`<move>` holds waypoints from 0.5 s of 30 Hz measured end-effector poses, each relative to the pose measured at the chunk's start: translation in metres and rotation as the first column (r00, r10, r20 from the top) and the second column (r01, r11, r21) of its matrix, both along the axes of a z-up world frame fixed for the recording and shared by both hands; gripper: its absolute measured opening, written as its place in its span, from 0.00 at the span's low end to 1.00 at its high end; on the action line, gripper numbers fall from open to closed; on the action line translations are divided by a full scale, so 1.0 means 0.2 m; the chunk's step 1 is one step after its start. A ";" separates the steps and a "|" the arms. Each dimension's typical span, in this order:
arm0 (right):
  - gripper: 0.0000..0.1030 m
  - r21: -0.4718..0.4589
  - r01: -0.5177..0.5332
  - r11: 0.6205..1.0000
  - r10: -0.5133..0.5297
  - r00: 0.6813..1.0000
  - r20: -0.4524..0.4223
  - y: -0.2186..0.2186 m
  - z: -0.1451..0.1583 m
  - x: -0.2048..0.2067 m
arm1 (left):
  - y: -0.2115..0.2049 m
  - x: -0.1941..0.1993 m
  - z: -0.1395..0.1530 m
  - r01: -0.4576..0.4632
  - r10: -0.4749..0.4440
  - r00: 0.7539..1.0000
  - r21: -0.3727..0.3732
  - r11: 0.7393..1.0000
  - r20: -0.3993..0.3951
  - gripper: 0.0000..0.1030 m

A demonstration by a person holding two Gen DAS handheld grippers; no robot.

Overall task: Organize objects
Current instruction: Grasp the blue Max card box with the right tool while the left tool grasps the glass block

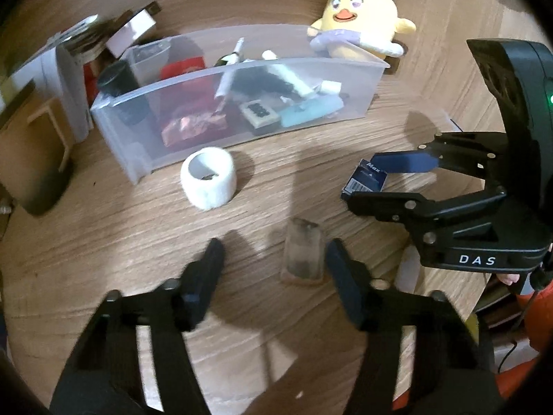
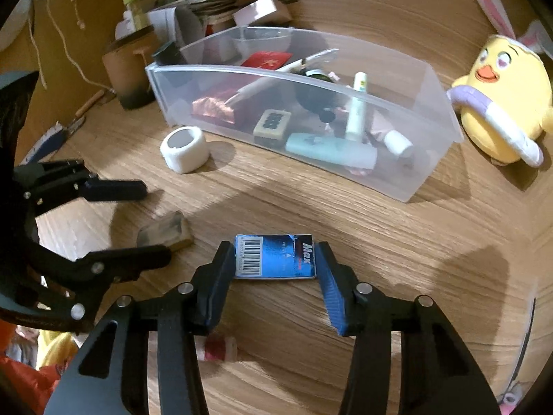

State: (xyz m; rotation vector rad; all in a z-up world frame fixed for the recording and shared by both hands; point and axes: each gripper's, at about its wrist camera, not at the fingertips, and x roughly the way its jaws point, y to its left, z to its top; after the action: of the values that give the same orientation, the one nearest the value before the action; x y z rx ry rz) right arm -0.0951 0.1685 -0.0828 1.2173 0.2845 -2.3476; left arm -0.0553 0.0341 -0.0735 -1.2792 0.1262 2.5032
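Between my left fingers (image 1: 221, 259) lies bare table (image 1: 138, 228), but a small clear block (image 1: 302, 254) stands just inside my right-hand finger. Ahead, a tape roll (image 1: 208, 176) sits just before the bin (image 1: 242, 110), leaving a narrow lane between roll and bin wall. Mid-frame, from the block up to the bin, the wood is free. My right gripper (image 1: 376, 176) crowds the right of that frame, its fingers either side of a blue box (image 2: 274, 257). In the right view, lower right is open wood; the plush (image 2: 501, 103) blocks the upper right, clutter (image 2: 193, 10) the upper left.
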 end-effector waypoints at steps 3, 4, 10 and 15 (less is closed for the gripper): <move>0.43 -0.020 0.017 1.000 -0.017 1.000 -0.006 0.02 0.01 0.00 | 0.02 0.00 0.01 0.020 -0.020 1.000 0.007 1.000 -0.002 0.25; 0.43 -0.027 0.025 0.999 -0.025 1.000 -0.009 0.03 0.02 0.00 | 0.02 0.00 0.00 0.022 -0.022 1.000 0.008 1.000 -0.002 0.22; 0.43 -0.078 0.064 0.995 -0.067 0.997 -0.032 0.09 0.08 -0.01 | 0.03 -0.01 0.01 0.004 -0.004 1.000 0.003 1.000 -0.007 0.22; 0.43 -0.111 0.091 0.990 -0.098 0.993 -0.061 0.15 0.15 -0.01 | 0.01 -0.02 0.04 -0.019 0.019 1.000 0.022 1.000 -0.021 0.22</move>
State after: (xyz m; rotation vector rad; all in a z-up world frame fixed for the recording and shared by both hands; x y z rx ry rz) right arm -0.0971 0.1984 -0.0536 1.1262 0.1221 -2.4541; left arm -0.0596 0.0359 -0.0651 -1.2510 0.0924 2.5279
